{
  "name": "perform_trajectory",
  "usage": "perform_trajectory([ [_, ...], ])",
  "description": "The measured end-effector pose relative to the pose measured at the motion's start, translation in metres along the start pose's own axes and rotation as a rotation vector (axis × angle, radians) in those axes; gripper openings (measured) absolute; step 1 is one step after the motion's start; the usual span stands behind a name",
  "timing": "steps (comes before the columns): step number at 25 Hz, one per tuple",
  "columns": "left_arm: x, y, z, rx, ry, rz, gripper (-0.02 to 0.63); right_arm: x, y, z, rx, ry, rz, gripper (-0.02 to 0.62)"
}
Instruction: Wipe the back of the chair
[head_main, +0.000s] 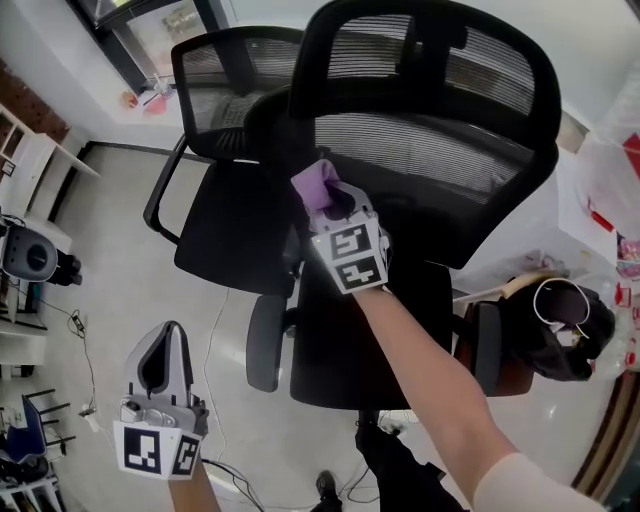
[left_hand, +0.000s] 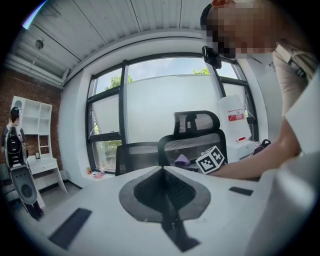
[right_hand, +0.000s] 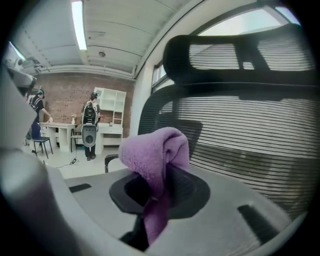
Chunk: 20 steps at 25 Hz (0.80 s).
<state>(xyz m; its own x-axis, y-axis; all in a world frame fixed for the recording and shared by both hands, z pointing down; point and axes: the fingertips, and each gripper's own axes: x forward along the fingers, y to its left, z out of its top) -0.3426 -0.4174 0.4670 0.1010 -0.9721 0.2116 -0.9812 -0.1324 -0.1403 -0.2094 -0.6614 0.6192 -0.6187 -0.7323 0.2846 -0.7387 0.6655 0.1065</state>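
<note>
Clamped in the right gripper (head_main: 335, 203): a fluffy purple cloth (head_main: 318, 183), bunched over the jaw tips and trailing down between them. Held out on a bare forearm (head_main: 440, 390) above the seat (head_main: 370, 340) of a black mesh office chair (head_main: 520, 215), close to the centre of the head view. Cloth just beside the mesh backrest (head_main: 430, 150), at its lower edge toward 9 o'clock, on the seat side. Contact with the mesh not clear from any view. Higher, at 12 to 1 o'clock, the headrest (head_main: 430, 45), mesh in a thick black frame. In the right gripper view, striped mesh across the whole 3 o'clock half, close behind the cloth.

Low at 7 o'clock in the head view, the left gripper (head_main: 168, 345), well apart from the chair and pointing toward 12 o'clock above the pale floor (head_main: 110, 230). Jaws pressed together, nothing between them, seen plainly in the left gripper view.

At 11 o'clock, a second black mesh chair (head_main: 225, 80), set just behind the first. At 8 o'clock from the seat, one armrest (head_main: 263, 342). At 3 to 4 o'clock, a dark bag (head_main: 555, 335), near the chair's other side.

Far off at 9 o'clock in the right gripper view, two people (right_hand: 90, 120) by a white desk (right_hand: 60, 127) before a brick wall (right_hand: 65, 92).
</note>
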Motion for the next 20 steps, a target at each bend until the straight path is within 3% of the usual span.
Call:
perform_trajectory([
  [4, 0.027, -0.033, 0.012, 0.011, -0.017, -0.064, 0.008, -0.059, -0.082, -0.031, 0.038, 0.004, -0.130, 0.054],
  [9, 0.064, -0.086, 0.024, 0.022, -0.043, -0.153, 0.008, -0.181, -0.237, -0.097, 0.215, 0.029, -0.432, 0.054],
  [11, 0.076, -0.104, 0.024, 0.023, -0.044, -0.187, 0.008, -0.224, -0.280, -0.116, 0.278, 0.038, -0.538, 0.054],
  [15, 0.088, -0.131, 0.022, 0.021, -0.047, -0.236, 0.008, -0.262, -0.313, -0.138, 0.311, 0.059, -0.643, 0.054],
  [20, 0.087, -0.130, 0.014, 0.019, -0.037, -0.238, 0.008, -0.251, -0.300, -0.132, 0.289, 0.038, -0.657, 0.052],
])
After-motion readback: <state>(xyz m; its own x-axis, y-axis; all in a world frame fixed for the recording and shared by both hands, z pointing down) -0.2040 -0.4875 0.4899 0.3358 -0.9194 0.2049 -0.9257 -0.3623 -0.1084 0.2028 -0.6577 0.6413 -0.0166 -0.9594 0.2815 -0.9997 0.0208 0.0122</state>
